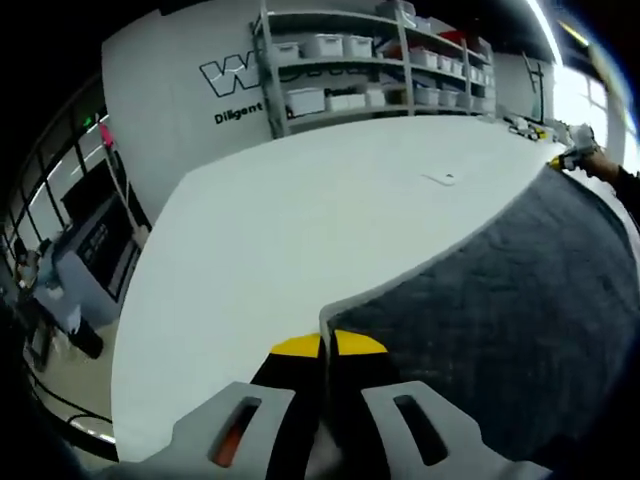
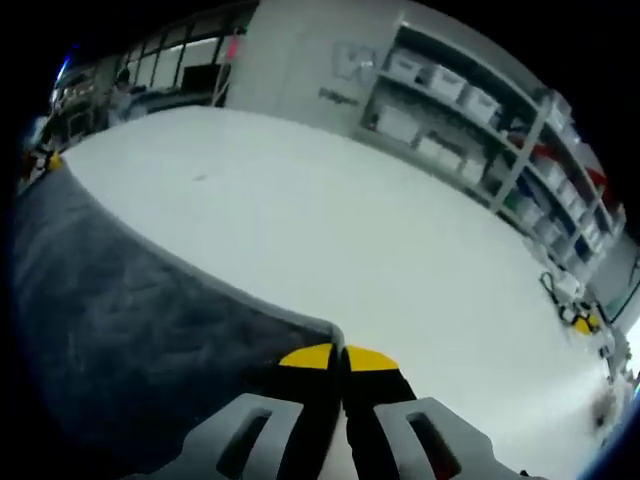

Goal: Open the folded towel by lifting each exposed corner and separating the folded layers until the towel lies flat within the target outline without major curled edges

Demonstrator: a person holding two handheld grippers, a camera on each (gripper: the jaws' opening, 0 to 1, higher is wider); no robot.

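— While the dark grey towel [image 1: 500, 300] is spread over the white table [image 1: 300, 230], where is its near corner seen in the left gripper view?

— It is pinched at the yellow tips of the left gripper [image 1: 328, 346], whose jaws are pressed together on the cloth's corner. From there one edge of the towel is stretched across the table toward the far right, where the other gripper's yellow tip and a sleeve are seen at the opposite corner.

— And how is it shown in the right gripper view?

— The same towel [image 2: 130, 320] is laid out to the left of the right gripper [image 2: 340, 357], and its corner is clamped between that gripper's closed yellow-tipped jaws. The white table [image 2: 380, 240] is left bare beyond the cloth's edge.

— What is seen behind the table?

— Metal shelves with white bins [image 1: 370, 60] are set against a white wall bearing dark lettering. The shelving [image 2: 480, 120] is also seen in the right gripper view.
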